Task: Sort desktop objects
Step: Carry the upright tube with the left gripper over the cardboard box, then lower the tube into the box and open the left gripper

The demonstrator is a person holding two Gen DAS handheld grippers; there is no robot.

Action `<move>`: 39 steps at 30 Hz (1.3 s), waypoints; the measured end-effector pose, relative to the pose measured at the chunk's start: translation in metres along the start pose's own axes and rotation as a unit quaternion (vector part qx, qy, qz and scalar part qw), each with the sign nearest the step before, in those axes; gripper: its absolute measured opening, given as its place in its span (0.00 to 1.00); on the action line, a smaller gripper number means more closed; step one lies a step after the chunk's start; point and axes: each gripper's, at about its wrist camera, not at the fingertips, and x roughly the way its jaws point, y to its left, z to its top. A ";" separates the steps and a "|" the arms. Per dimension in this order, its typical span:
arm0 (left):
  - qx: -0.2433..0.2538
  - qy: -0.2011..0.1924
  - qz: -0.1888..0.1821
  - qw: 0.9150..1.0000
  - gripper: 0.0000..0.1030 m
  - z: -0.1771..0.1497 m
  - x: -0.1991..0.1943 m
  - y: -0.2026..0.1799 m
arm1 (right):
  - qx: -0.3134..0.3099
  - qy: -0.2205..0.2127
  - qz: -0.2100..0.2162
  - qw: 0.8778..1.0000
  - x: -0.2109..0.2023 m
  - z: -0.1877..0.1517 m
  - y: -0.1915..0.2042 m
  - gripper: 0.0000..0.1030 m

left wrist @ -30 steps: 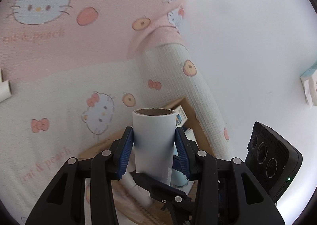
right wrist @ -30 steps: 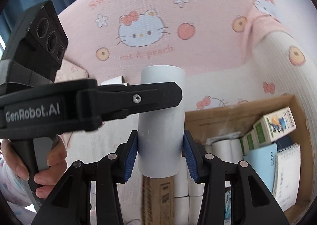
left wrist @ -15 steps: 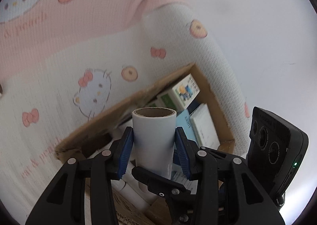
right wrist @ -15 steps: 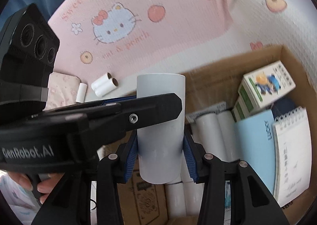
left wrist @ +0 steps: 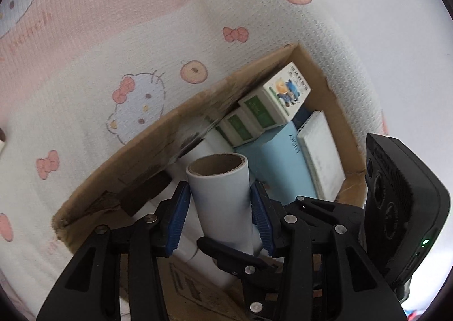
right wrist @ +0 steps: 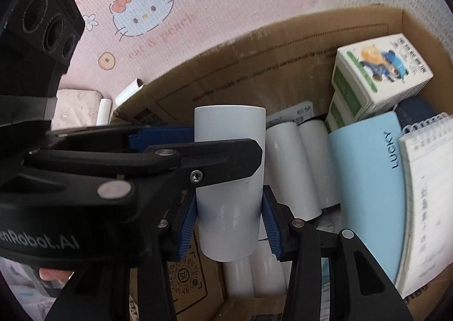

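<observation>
A white paper roll with a brown cardboard core sits between the blue pads of my left gripper. The same white roll is also held between the pads of my right gripper. Both grippers hold it over an open cardboard box, which also shows in the left wrist view. Several white rolls lie on the box floor. The left gripper's finger crosses in front of the roll in the right wrist view.
In the box are green-and-white cartons, a light blue "LUCKY" notebook and a spiral notepad. The box rests on a pink and white Hello Kitty blanket. Loose rolls lie outside the box at the left.
Both grippers, holding the roll, have moved down and closer over the box. The box contents now fill more of both views.
</observation>
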 end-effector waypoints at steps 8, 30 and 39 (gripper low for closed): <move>0.008 -0.009 0.051 0.999 0.43 0.009 -0.018 0.011 | 0.020 0.048 0.006 0.999 0.023 0.009 0.001 0.40; 0.013 -0.016 0.045 0.999 0.19 -0.002 -0.037 0.036 | -0.047 0.173 -0.052 0.982 0.082 0.020 0.023 0.40; 0.040 -0.022 0.061 0.997 0.20 -0.012 -0.037 0.031 | 0.009 0.123 -0.027 0.992 0.055 0.027 0.014 0.46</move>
